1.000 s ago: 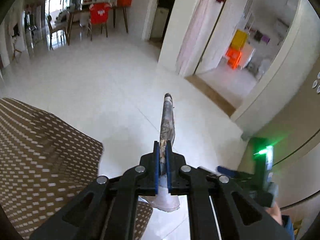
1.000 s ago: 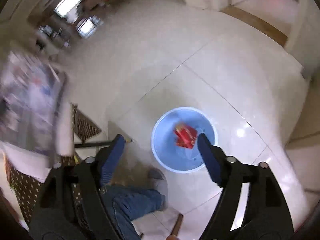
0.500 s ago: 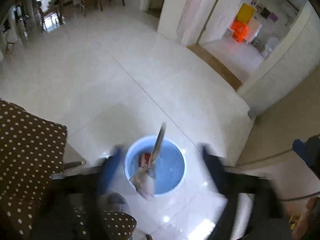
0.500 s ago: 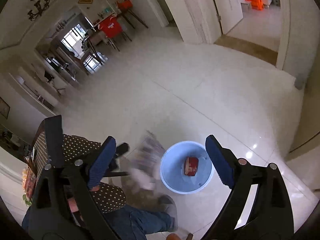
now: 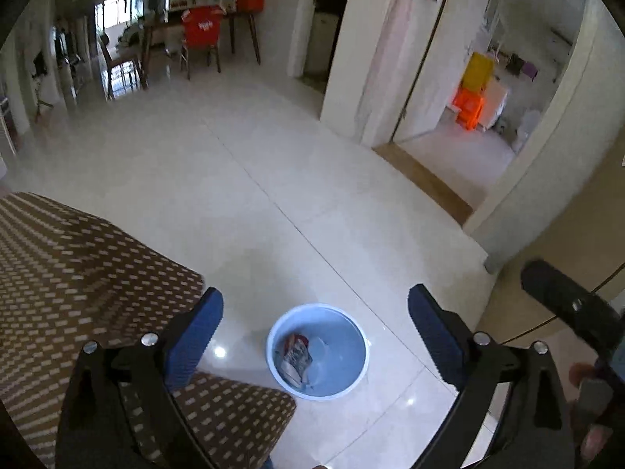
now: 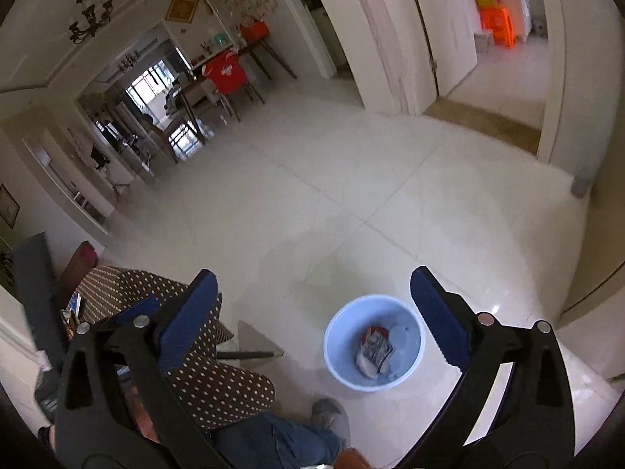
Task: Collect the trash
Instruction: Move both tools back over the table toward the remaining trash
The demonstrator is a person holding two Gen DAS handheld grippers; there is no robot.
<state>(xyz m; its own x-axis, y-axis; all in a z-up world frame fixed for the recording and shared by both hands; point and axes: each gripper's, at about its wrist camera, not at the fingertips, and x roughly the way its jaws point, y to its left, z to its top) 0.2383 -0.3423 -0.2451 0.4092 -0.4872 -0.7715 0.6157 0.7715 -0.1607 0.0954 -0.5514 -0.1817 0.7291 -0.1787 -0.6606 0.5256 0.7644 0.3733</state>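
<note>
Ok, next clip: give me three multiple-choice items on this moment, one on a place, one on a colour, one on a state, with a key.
1. Where is the printed wrapper?
A. Inside the bin
B. On the dotted tablecloth
C. In the left gripper

2. What colour is the bin?
A. Red
B. Light blue
C. Black

3. How do the jaws of the left gripper stand?
A. Shut on the wrapper
B. Shut on nothing
C. Wide open, holding nothing

Key: 1 A, the wrapper lies on the bin's floor in both views. 2 B, its wall and rim are pale blue. 3 C, the blue pads stand far apart with bare floor and the bin between them.
</note>
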